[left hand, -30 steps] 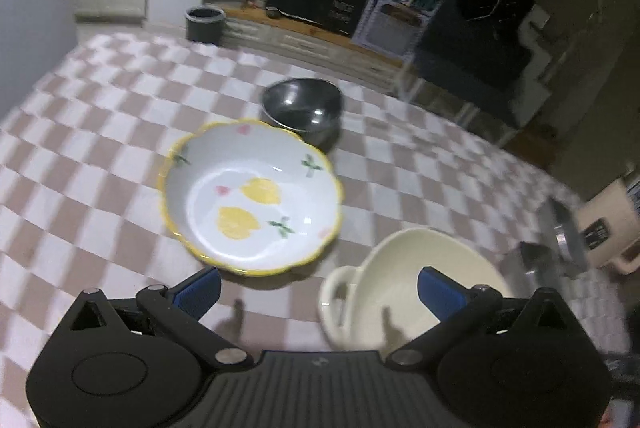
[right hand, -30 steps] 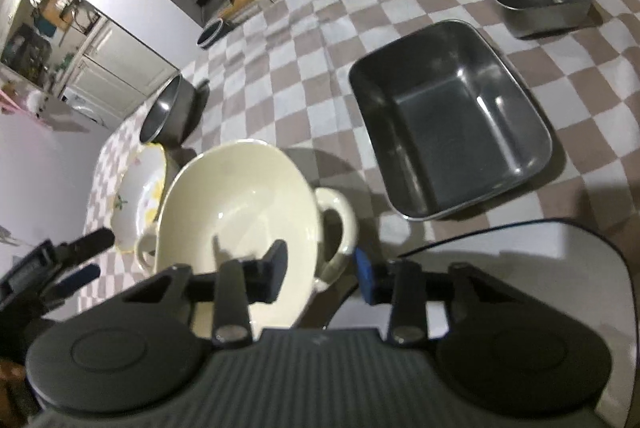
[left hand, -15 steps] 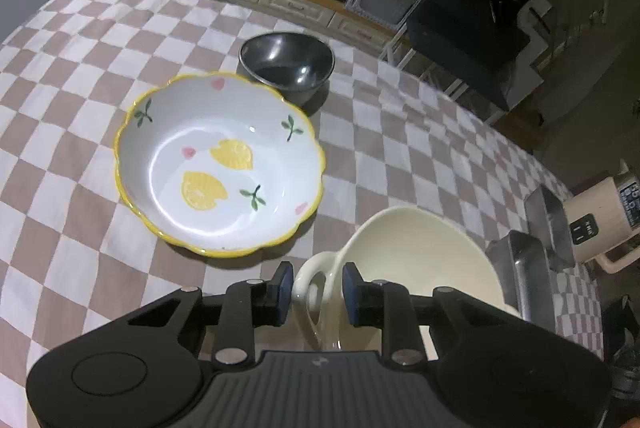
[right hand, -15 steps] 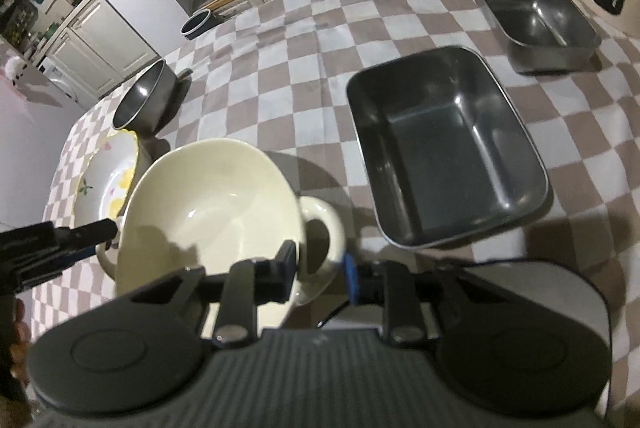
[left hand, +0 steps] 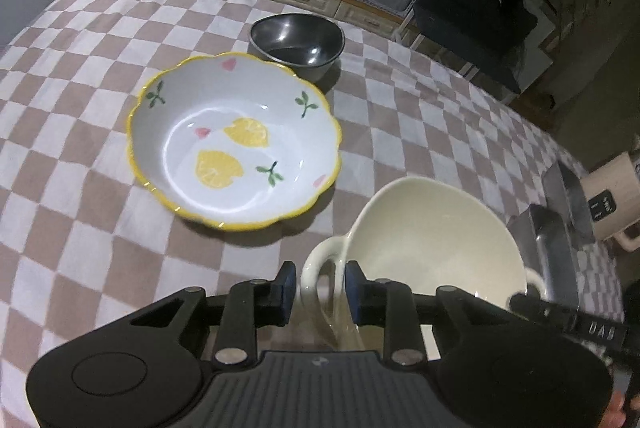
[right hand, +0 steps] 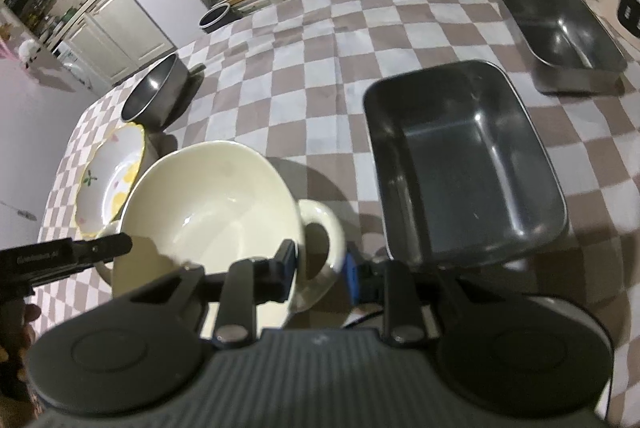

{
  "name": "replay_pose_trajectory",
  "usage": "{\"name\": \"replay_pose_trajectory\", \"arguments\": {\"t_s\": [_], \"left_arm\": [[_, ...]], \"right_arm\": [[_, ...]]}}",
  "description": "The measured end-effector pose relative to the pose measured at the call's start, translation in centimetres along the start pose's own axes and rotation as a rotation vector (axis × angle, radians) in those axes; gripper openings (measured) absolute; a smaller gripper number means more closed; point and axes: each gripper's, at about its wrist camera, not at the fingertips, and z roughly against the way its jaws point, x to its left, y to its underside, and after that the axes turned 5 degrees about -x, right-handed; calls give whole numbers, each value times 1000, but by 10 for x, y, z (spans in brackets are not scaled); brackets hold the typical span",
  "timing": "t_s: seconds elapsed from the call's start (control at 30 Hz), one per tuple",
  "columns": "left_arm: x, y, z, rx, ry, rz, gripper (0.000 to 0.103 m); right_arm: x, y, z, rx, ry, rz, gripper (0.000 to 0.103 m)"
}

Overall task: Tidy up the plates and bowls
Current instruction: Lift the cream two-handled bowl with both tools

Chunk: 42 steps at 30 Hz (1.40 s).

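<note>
A cream two-handled bowl (left hand: 436, 248) is held above the checkered table between both grippers. My left gripper (left hand: 320, 288) is shut on its left handle (left hand: 320, 268). My right gripper (right hand: 318, 270) is shut on its right handle (right hand: 324, 240); the bowl also shows in the right wrist view (right hand: 208, 207). A white lemon-pattern bowl with a yellow rim (left hand: 234, 141) sits to the left on the table, also in the right wrist view (right hand: 110, 179). A small steel bowl (left hand: 298, 41) stands just behind it, also seen from the right (right hand: 156, 95).
A large steel rectangular pan (right hand: 460, 163) lies right of the cream bowl, a smaller one (right hand: 560, 35) behind it. A beige kettle (left hand: 608, 199) stands at the far right. The checkered cloth (left hand: 80, 67) covers the table. Cabinets and a sign lie beyond.
Both grippers have closed on the cream bowl's handles. The left one swung in from wide open. The bowl has risen slightly off the cloth.
</note>
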Motion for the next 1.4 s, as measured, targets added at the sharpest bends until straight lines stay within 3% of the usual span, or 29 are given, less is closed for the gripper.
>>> {"name": "replay_pose_trajectory", "arguments": {"t_s": [0.1,0.27,0.5,0.67,0.9,1.07,1.2,1.4], "left_arm": [[1,6,7,2,-20,-39,28],[11,8,10,9,15,-5,25],[9,6,0,25,29,-17,24],[14,5,-8,45,53,10,25],[18,4,-14,62,78,22,25],[22,4,-17,74,85,32,31],[17,5,-16,67,87,3,23],[13,6,-15,54,71,-27,24]], "right_arm": [[5,-1,-3,17,-10,19,29],[17,-1,-8,19,-5,110,32],[14,3,-17,23,-38,138,33],[10,1,-21,22,-37,116,38],[15,-4,-31,42,-41,130,37],[16,-7,-36,29,-38,120,38],[16,-10,-38,42,-41,105,39],[14,-10,-38,48,-39,77,38]]}}
